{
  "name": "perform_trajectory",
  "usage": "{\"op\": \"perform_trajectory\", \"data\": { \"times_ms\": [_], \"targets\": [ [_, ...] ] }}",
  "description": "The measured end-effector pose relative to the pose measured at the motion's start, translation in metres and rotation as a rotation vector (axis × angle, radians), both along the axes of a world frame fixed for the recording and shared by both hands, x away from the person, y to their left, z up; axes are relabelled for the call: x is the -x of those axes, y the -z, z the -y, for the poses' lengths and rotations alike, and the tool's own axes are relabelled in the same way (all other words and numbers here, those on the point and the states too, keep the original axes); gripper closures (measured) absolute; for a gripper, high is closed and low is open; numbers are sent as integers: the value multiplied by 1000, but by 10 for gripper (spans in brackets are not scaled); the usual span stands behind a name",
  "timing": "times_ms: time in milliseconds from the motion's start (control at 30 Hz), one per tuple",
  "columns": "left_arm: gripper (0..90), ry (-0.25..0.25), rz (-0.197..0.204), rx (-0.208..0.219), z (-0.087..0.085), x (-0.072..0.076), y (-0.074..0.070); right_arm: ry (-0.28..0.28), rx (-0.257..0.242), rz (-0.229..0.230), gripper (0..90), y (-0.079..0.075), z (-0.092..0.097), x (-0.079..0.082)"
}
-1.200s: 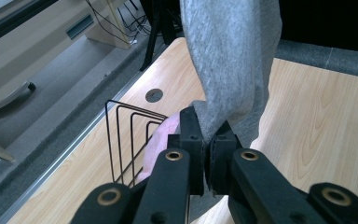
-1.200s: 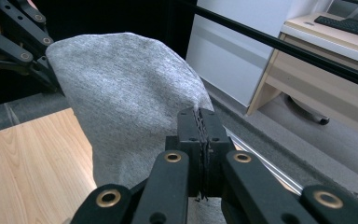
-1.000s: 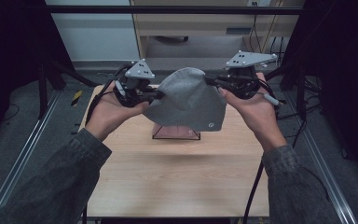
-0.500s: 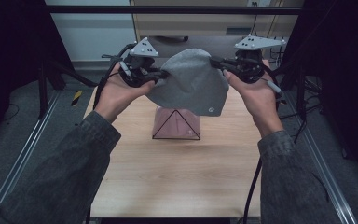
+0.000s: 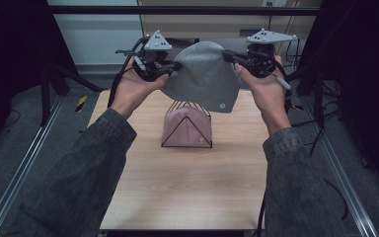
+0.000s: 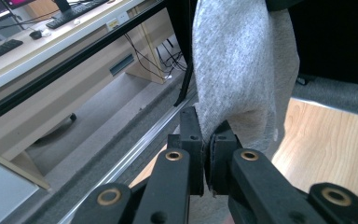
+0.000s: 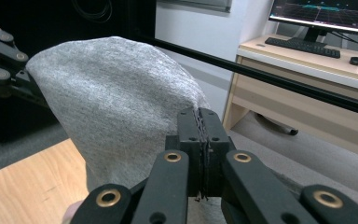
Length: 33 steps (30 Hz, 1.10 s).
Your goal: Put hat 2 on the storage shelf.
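Observation:
A grey knit beanie (image 5: 200, 74) hangs stretched between both grippers above the far part of the wooden table (image 5: 187, 182). My left gripper (image 5: 173, 68) is shut on the beanie's left edge; in the left gripper view its jaws (image 6: 208, 149) pinch the grey fabric (image 6: 235, 70). My right gripper (image 5: 228, 55) is shut on the right edge, and in the right gripper view (image 7: 204, 135) the fabric (image 7: 116, 102) spreads away to the left. Below the beanie stands a black wire rack (image 5: 186, 126) with a pink cloth (image 5: 182, 129) on it.
Metal rails (image 5: 24, 163) run along both sides of the table. A desk (image 7: 307, 79) with a keyboard and monitor stands beyond the far edge. Cables (image 5: 286, 79) trail from the grippers. Bare tabletop lies in front of the rack.
Both hands have lifted the beanie up and away toward the far side of the table, uncovering the wire rack and the pink cloth beneath it.

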<state>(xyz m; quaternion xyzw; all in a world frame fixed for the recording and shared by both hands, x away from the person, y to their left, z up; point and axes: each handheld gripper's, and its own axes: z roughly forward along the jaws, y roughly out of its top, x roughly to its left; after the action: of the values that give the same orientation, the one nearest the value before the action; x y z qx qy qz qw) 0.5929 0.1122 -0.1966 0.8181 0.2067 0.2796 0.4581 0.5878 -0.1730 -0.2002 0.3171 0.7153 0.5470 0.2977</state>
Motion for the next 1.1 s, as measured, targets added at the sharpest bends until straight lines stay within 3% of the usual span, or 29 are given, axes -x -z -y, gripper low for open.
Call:
{"op": "perform_trajectory", "data": {
  "times_ms": [300,700,1100],
  "targets": [
    [874,-17,-4,-12,2,-14,10,18,14,-16,895,10,-2,-18],
    [874,-52,-10,11,-1,-37,26,29,-10,-31,895,26,-8,-47],
    [874,-66,-32,13,-5,-49,40,18,-6,-56,895,37,-11,-56]
  ]
}}
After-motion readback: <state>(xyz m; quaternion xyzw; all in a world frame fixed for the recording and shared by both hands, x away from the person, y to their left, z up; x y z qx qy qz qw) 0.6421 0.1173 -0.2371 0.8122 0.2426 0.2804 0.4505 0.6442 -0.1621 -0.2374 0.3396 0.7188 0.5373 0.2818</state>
